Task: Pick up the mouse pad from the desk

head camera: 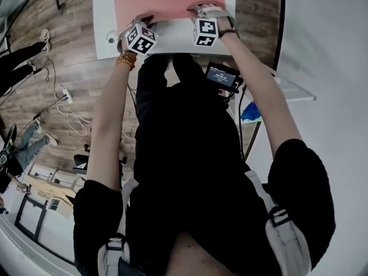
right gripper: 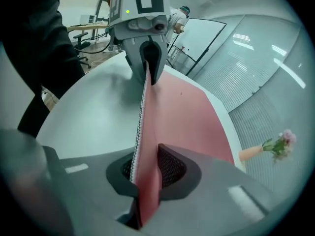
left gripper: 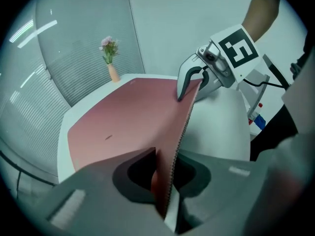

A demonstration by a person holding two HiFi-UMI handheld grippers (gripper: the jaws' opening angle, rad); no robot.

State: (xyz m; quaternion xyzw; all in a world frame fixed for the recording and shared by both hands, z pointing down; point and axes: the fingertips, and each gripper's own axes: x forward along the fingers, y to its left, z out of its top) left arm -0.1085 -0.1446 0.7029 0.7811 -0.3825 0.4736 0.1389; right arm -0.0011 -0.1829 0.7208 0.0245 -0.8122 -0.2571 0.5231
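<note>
Left gripper (left gripper: 167,200): jaws clenched on the near edge of the mouse pad (left gripper: 123,127), which stands upright between them.
Right gripper (right gripper: 142,200): jaws clamped on that same near edge, further along it; the pink sheet fills the gap.
Mouse pad: one, pink, with a dark dotted rim. Its near edge is raised off the desk (left gripper: 221,122) between the two grippers, and the rest lies flat on the white top toward the far end.
Grippers, counted: two, side by side at the desk's near edge in the head view.
Marker cubes (head camera: 141,39): two, one on each gripper, with black-and-white square patterns and no letters.
Chest device (head camera: 223,76): one small lit screen on the person's front; its print is too small to read.
Head view only: the person's black top and both forearms, a bead bracelet (head camera: 126,59) on the left wrist, the wooden floor (head camera: 86,79), a white power strip (head camera: 66,95) with cables, and a second person's legs (head camera: 20,56) at the left edge.
Gripper views only: each shows the other gripper biting the lifted edge. Each also shows one vase (left gripper: 112,68) with pink flowers, standing on the desk's far corner.
Left gripper view only: a frosted glass wall (left gripper: 74,48) behind the vase.
Right gripper view only: a whiteboard (right gripper: 197,36) and a far-off standing person (right gripper: 177,17).
</note>
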